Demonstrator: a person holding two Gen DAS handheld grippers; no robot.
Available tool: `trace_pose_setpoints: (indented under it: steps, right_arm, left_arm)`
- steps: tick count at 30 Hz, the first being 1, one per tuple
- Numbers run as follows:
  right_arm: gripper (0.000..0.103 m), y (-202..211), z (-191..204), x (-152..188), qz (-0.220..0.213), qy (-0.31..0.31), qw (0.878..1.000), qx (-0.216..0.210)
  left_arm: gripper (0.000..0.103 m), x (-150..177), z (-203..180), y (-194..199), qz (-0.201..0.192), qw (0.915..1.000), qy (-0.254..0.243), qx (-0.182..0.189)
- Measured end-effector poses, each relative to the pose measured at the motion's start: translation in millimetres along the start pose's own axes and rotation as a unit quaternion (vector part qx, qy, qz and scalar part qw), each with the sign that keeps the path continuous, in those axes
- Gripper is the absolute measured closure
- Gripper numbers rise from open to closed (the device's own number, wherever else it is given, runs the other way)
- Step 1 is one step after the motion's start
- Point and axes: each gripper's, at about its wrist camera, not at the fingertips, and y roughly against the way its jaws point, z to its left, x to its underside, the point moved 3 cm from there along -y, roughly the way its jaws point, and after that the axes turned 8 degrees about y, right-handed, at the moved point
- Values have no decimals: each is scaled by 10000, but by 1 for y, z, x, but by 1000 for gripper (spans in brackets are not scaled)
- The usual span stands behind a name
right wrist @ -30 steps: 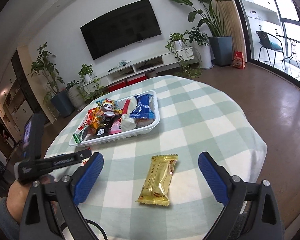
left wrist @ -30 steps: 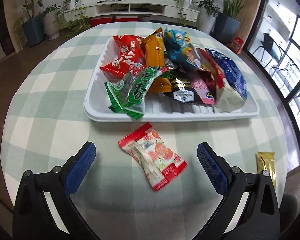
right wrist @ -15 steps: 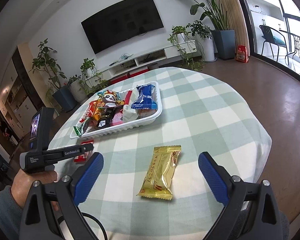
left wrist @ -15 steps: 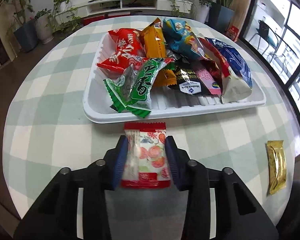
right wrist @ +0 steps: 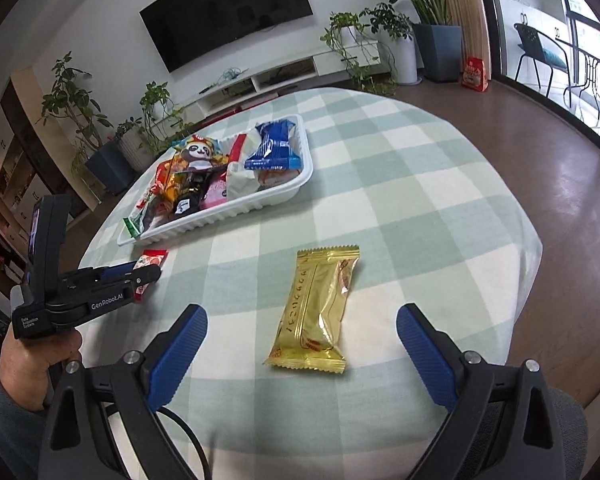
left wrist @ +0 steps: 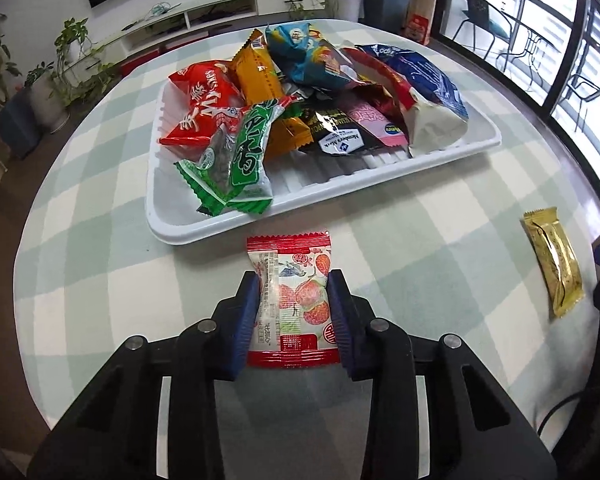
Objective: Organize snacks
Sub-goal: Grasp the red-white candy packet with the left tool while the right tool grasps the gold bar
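Near strip: bare worktop between tray and gold packet.
Tray: piled full, front rim blocks low approach.

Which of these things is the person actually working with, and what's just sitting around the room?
Part of the job:
- red-and-white packet, left gripper closing on it
- gold packet, between the open right gripper
- white tray of snacks

Just there:
- television
- potted plants
- chair

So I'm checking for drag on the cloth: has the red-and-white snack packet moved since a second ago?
Yes. The red-and-white snack packet has turned from lying slanted to pointing straight at the white tray, now between the left tongs, which are closing on it.
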Motion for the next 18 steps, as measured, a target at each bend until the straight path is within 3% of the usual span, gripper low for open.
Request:
trace_pose_setpoints:
  steps: [6,11,15,18]
  right_arm:
    - [12,-14,-1,-8,272,58,9994,191]
    - [26,-38,1,-6,702,154,9970,304]
    - [33,-43,9,-5,730,497,9946,553]
    - [49,-42,14,-2,765,764,9917,701]
  left_arm:
    - [72,24,1,16,-83,9998,-9,197]
    - [72,43,1,26,-151,9996,-18,247]
    - [72,54,-6,32,-204,9995,-89,223]
    - [72,56,-9,34,-224,9995,-105,215]
